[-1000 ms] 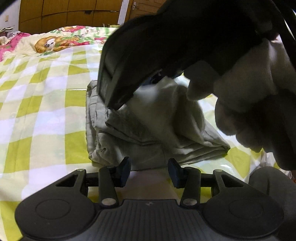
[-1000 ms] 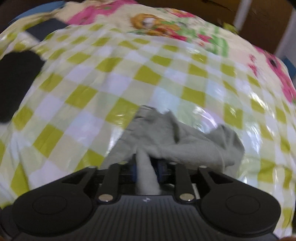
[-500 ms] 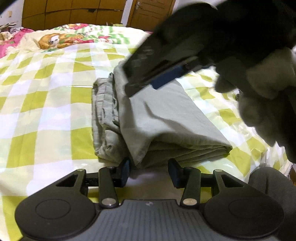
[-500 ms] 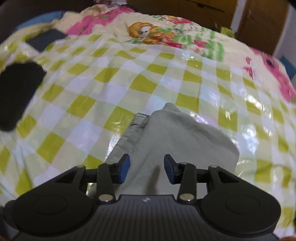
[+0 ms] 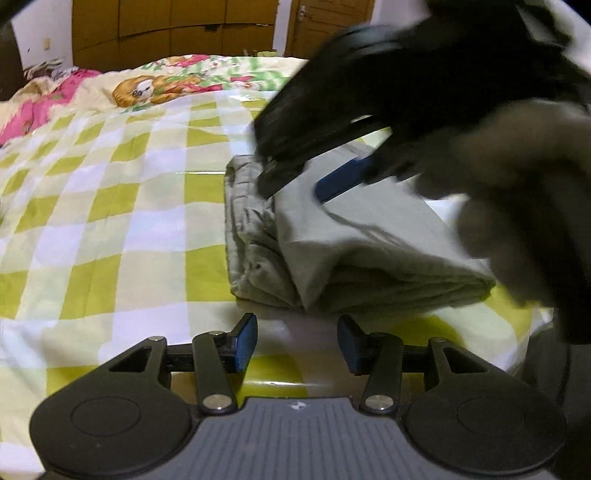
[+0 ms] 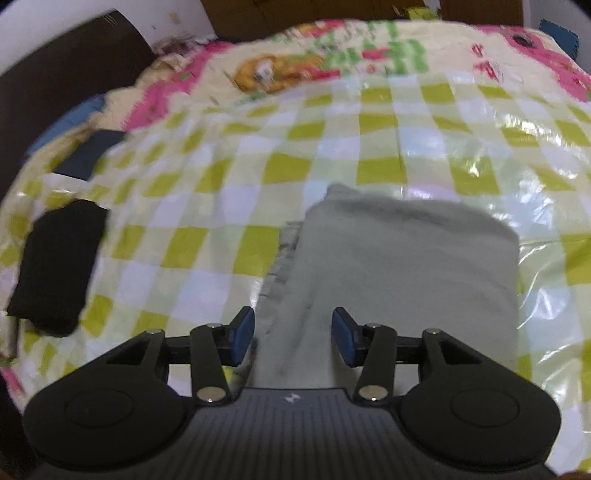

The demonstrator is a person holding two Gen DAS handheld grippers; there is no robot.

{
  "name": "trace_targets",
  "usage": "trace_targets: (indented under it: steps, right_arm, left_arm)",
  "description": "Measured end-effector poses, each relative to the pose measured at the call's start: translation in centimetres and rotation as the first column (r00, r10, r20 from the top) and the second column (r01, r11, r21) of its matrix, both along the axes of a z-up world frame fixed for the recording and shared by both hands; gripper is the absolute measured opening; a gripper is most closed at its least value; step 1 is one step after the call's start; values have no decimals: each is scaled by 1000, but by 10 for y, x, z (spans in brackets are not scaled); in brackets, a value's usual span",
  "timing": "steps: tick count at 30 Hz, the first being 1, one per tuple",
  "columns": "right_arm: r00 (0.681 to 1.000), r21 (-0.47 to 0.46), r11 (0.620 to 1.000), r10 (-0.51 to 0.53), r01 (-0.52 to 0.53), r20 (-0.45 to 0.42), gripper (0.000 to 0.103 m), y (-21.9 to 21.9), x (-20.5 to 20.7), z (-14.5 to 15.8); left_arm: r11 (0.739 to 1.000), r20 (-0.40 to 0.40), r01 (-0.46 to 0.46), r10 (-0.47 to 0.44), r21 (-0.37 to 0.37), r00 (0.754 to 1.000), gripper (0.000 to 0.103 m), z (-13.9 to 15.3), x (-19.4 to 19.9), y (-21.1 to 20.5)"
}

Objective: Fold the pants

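Note:
The grey-green pants lie folded into a thick rectangle on the yellow-checked bedspread. My left gripper hovers open just in front of the near edge of the stack, nothing between its pads. My right gripper hangs over the pants, its jaws opening, blue pads apart above the cloth without pressing on it. In the left wrist view the right gripper shows above the stack's top, held by a gloved hand.
A black folded cloth lies on the bed at the left, with a dark blue item beyond it. A floral quilt covers the far end of the bed. Wooden cabinets stand behind.
My right gripper let go of the pants fold it was pinching; its jaws opened and it rolled and shifted over the stack. The top layer now lies flat. My left gripper stayed open in place.

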State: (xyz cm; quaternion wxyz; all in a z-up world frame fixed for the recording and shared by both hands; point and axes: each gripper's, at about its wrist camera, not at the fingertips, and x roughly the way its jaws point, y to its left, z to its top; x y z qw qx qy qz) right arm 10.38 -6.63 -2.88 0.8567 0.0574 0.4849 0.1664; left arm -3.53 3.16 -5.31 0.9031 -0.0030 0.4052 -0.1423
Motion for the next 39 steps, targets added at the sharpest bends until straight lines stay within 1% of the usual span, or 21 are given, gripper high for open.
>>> trace_targets:
  steps: [1,2,3,4,9,11,12,13,17,19,21,23,26,27,28,32,33,34,35,36,39]
  right_arm:
    - [1000,3,1000,-14,14,-13,42,0,3,-5]
    - [999,10,999,-32,33,-21,32,-1,6,-9]
    - [998,34,998,-50,51,-35,11,-4,8,-11]
    - [997,58,996,-65,67,-46,7,-8,9,-11]
    - [1000,61,998,-14,14,4,5,-9,4,16]
    - [1000,71,997,5,-6,24,5,-3,7,27]
    - [999,79,997,18,-21,31,1,0,9,31]
    - [999,83,996,30,-33,33,1,6,11,33]
    - [999,50,998,42,-42,17,1,24,21,25]
    - [999,29,999,19,-20,44,6,16,16,29]
    - [998,-17,1000,4,-3,69,8,8,11,34]
    - [999,-34,999,-6,8,48,10,0,11,33]
    - [1000,-48,999,-16,16,9,22,0,20,23]
    - [1000,-56,998,-9,9,-5,29,3,23,18]
    - [1000,-59,998,-5,4,-12,32,6,24,15]
    - [1000,-101,995,13,-15,-23,31,14,28,2]
    - [1000,-110,994,13,-16,-25,27,13,29,-2]
    - [1000,-114,993,15,-18,-27,16,12,29,-3]
    - [999,-116,993,15,-19,-32,10,11,29,-5]
    - [999,-116,993,20,-23,-30,8,11,27,-6]
    - [999,-144,988,53,-51,8,5,15,20,0]
  left_arm:
    - [1000,7,6,-6,8,1000,60,1,-1,-2]
    - [1000,14,13,-13,6,1000,60,3,-2,-3]
    - [1000,22,16,-16,-3,1000,60,5,-2,-3]
    - [1000,39,18,-18,-20,999,60,9,-3,-2]
    - [993,124,26,-12,-115,992,63,25,-6,5]
    - [992,119,18,-3,-127,993,63,23,-3,6]
    - [992,107,15,-2,-128,994,63,20,-1,7]
    - [992,96,11,1,-126,995,63,18,0,7]
    - [991,81,-16,27,-132,996,63,16,2,13]
    - [990,84,-19,31,-143,996,63,18,1,15]
    - [988,87,-16,30,-156,996,63,20,3,15]
    - [987,85,7,7,-162,996,63,21,7,9]
    - [993,79,19,-10,-113,997,63,21,14,-6]
    - [995,77,19,-11,-94,997,63,19,17,-10]
    - [997,66,15,-10,-74,998,63,16,20,-13]
    - [998,33,-5,7,-55,999,63,9,25,-14]
    - [999,37,-10,12,-49,999,56,9,25,-13]
    - [999,42,-17,19,-39,999,51,9,25,-12]
    - [999,42,-20,21,-35,999,42,8,25,-12]
    - [999,35,-22,23,-38,999,36,7,26,-11]
    - [998,24,-22,24,-62,999,29,6,26,-8]
